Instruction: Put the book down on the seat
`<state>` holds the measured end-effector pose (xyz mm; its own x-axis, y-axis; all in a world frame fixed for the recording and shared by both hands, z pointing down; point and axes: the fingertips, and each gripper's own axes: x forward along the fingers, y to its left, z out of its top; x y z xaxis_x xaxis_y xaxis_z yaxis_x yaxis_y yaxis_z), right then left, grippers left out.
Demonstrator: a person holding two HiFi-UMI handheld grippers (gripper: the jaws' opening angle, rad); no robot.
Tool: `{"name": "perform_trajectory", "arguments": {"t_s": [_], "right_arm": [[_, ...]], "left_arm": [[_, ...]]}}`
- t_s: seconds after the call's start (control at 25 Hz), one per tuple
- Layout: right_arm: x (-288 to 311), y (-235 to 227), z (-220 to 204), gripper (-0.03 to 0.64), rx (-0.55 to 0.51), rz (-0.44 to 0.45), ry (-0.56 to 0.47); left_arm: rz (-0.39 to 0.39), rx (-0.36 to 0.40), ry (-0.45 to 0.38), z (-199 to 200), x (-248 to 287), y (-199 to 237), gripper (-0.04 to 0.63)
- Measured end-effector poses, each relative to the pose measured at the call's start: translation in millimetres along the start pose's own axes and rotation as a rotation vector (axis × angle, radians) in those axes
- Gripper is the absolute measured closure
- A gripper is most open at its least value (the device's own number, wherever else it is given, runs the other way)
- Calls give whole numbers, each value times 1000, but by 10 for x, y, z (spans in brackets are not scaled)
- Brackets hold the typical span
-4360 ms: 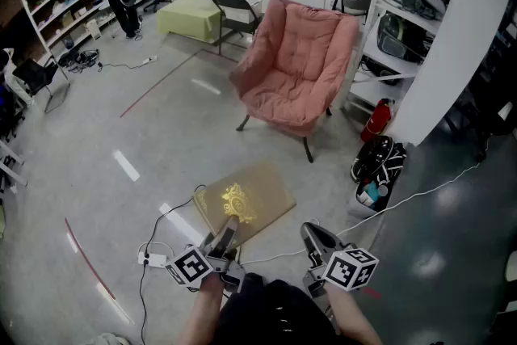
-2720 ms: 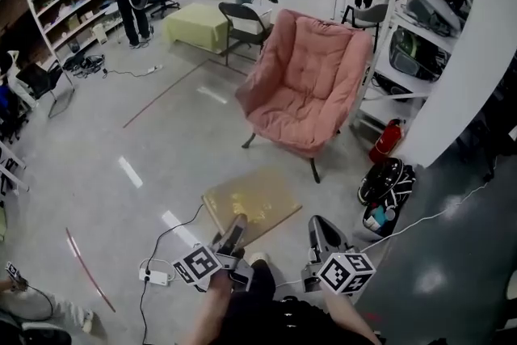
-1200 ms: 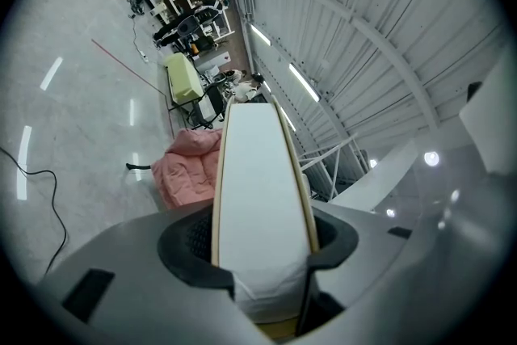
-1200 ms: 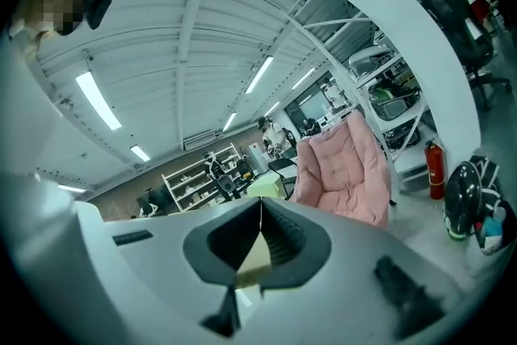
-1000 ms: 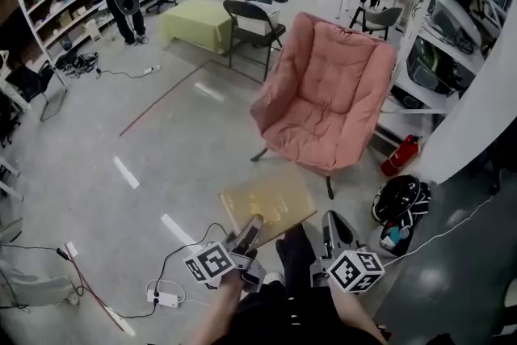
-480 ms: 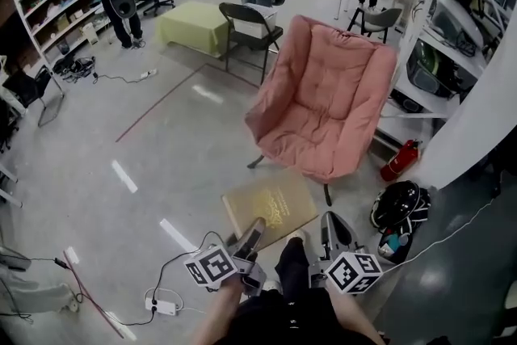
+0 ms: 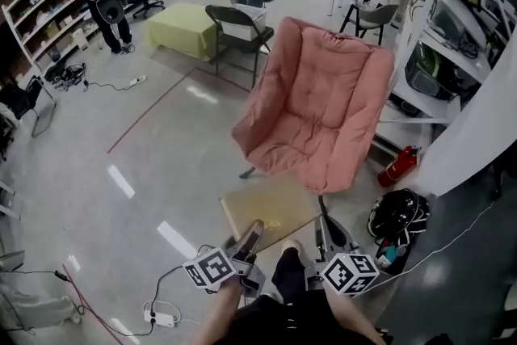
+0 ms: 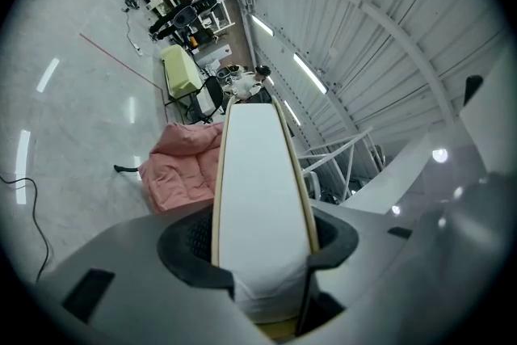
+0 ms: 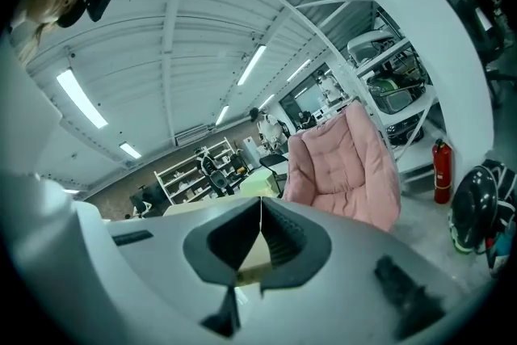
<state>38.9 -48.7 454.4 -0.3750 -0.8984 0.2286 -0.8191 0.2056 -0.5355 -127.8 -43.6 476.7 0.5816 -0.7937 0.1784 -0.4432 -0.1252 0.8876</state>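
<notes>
1. Tan hardcover book (image 7: 271, 210) with a gold emblem on its cover hangs roughly flat above the grey polished floor (image 7: 161, 149). It is just in front of the pink padded armchair (image 7: 315, 109) and not on the seat.
2. The left gripper (image 7: 250, 232) pinches the book at its near edge. In the left gripper view its jaws clamp the two covers, with the white page block between them.
3. The right gripper (image 7: 321, 226) sits just beside the book's near right corner. In the right gripper view its jaws are drawn together to a thin seam, and a tan surface shows in the gap below. Whether they nip the book I cannot tell.
4. The armchair stands on dark legs, its back tilted away from the person.
5. A red fire extinguisher (image 7: 396, 166) stands right of the armchair. A black folding chair (image 7: 234, 24) and a yellow-green covered table (image 7: 184, 27) stand behind it.
</notes>
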Motion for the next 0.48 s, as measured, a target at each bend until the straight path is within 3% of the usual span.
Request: {"name": "perform_trajectory", "arguments": {"t_s": [0.48], "right_arm": [[898,-507,524,603,33,16,19]], "left_arm": [[25,0,5,392,1052,30,368]]}}
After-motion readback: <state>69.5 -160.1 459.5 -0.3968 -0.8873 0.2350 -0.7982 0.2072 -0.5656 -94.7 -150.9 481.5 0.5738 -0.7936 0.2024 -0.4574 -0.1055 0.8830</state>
